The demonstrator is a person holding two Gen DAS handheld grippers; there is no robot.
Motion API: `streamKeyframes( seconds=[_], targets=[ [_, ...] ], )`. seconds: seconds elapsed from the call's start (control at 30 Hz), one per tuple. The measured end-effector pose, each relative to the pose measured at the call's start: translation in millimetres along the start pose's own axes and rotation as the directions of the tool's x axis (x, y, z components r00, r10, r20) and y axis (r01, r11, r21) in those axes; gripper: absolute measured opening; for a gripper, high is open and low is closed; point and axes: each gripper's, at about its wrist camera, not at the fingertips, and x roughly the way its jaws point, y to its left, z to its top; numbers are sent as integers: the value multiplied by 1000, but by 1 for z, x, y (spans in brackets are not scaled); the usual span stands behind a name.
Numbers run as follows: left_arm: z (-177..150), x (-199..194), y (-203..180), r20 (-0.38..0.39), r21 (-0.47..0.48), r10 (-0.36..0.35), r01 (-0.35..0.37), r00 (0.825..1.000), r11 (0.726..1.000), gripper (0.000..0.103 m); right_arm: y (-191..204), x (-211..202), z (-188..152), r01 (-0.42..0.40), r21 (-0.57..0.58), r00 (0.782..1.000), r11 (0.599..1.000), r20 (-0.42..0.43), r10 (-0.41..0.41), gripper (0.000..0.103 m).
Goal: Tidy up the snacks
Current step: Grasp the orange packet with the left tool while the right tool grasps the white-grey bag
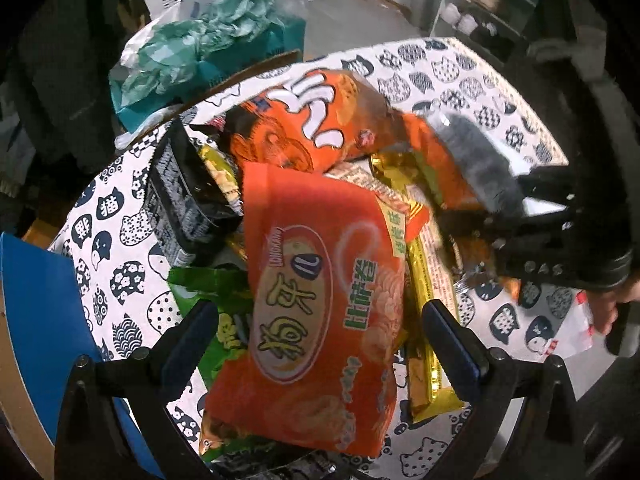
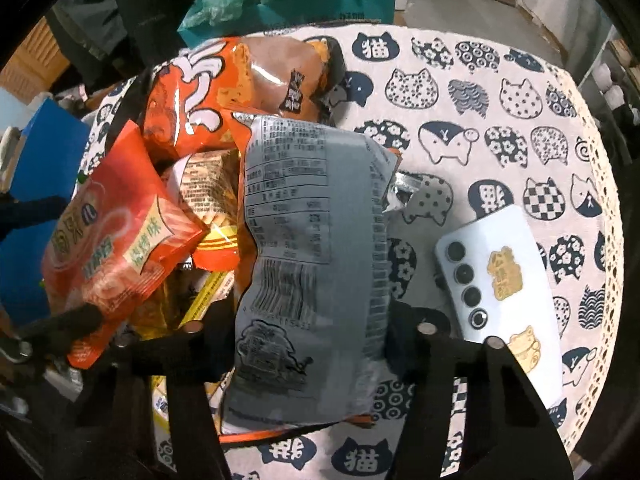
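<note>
Snack pile [image 1: 304,200] heaped on counter [image 2: 500,92], cat-face cloth bearing 猫. Left tongs [image 1: 320,336] spread wide around red-orange packet [image 1: 320,280], not pinching; label partly reads 烧烤味. Right tongs [image 2: 308,332] clamped on grey packet [image 2: 312,240], nutrition table and barcode facing out. White phone [image 2: 504,272] right of pile. Teal bag [image 1: 208,52] behind pile; blue box [image 1: 44,320] left.

Two wrist cameras, both close above one snack pile.

The left view looks down and forward from the near side. The right view looks from the pile's right side. Both share the red snack bag [image 1: 320,280] [image 2: 116,224] and the cat-print tablecloth [image 1: 460,80] [image 2: 500,120].
</note>
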Motion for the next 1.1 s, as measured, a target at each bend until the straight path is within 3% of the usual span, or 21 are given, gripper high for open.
streamKeyframes(
  seconds=[0.23, 0.3, 0.37, 0.5, 0.9, 1.1],
  targets=[
    [0, 11, -14, 5, 69, 52, -52, 999, 996, 100, -7, -15, -3, 21, 6, 1000, 1000, 18, -21, 45],
    [-2, 12, -14, 5, 72, 58, -58, 998, 996, 77, -9, -21, -5, 21, 7, 999, 1000, 26, -21, 45],
    [-4, 15, -12, -16, 66, 43, -41, 999, 997, 63, -10, -27, -6, 29, 5, 999, 1000, 32, -29, 45],
    [-10, 11, -6, 4, 40, 44, -44, 999, 998, 45, -5, -35, -5, 24, 7, 999, 1000, 43, -24, 45],
    [-12, -40, 12, 113, -48, -32, 37, 993, 998, 41, 21, -72, -7, 72, -54, 991, 996, 114, -65, 45],
    [-14, -74, 27, 177, -79, 11, 3, 984, 997, 41, 44, -83, 5, 67, -73, 987, 995, 153, -55, 45]
  ],
)
